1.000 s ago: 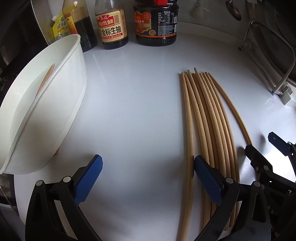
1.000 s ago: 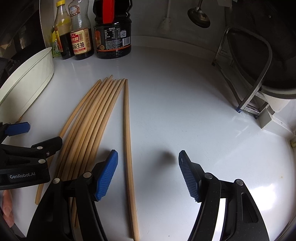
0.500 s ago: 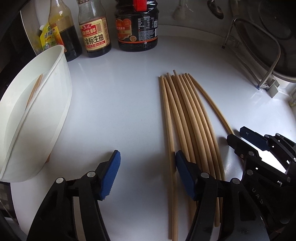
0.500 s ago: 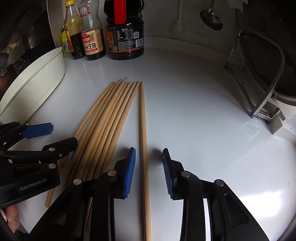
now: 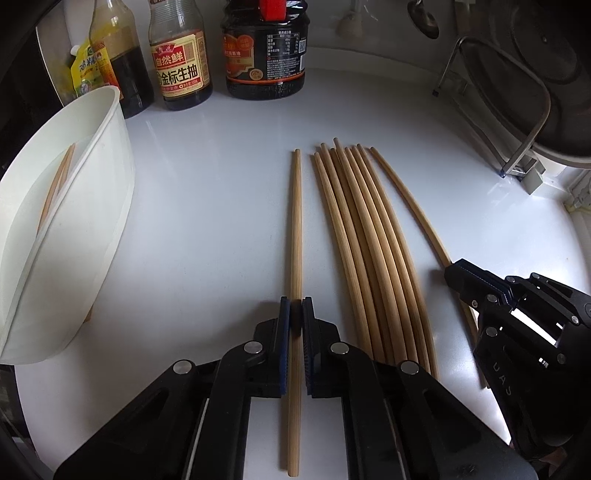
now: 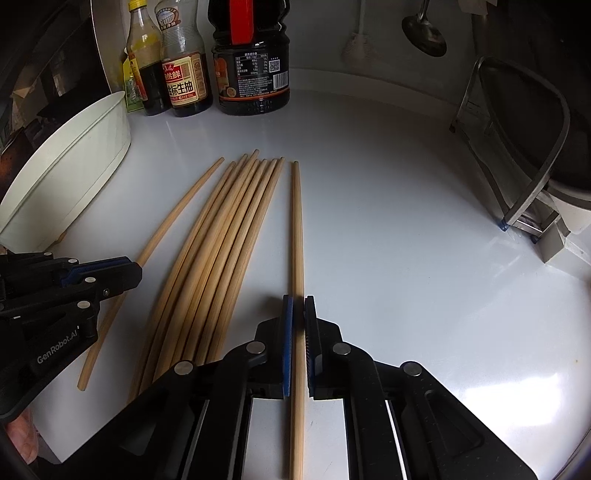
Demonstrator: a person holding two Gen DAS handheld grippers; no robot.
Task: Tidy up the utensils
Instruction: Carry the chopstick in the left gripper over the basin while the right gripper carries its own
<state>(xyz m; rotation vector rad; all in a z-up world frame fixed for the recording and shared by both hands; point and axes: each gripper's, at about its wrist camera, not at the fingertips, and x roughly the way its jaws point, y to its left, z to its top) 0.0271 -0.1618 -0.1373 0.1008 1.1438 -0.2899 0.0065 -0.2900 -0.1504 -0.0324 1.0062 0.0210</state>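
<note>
Several wooden chopsticks (image 5: 369,258) lie side by side on the white counter (image 5: 207,229). My left gripper (image 5: 295,310) is shut on the leftmost chopstick (image 5: 295,221), which lies a little apart from the bundle. In the right wrist view my right gripper (image 6: 298,306) is shut on the rightmost chopstick (image 6: 297,221), beside the bundle (image 6: 221,258). Each gripper shows in the other's view: the right gripper (image 5: 452,271) at the right, the left gripper (image 6: 138,267) at the left. A white tub (image 5: 74,221) at the left holds a chopstick (image 5: 55,184).
Sauce bottles (image 5: 181,59) and a dark jug (image 5: 264,48) stand along the back wall. A metal rack (image 5: 517,122) with a dark pot (image 5: 554,74) is at the right. A ladle (image 6: 424,33) hangs on the wall. Bare counter lies between the chopsticks and the rack.
Both grippers went from open to shut, each closing on an outer chopstick. The left one's chopstick now lies a gap away from the bundle.
</note>
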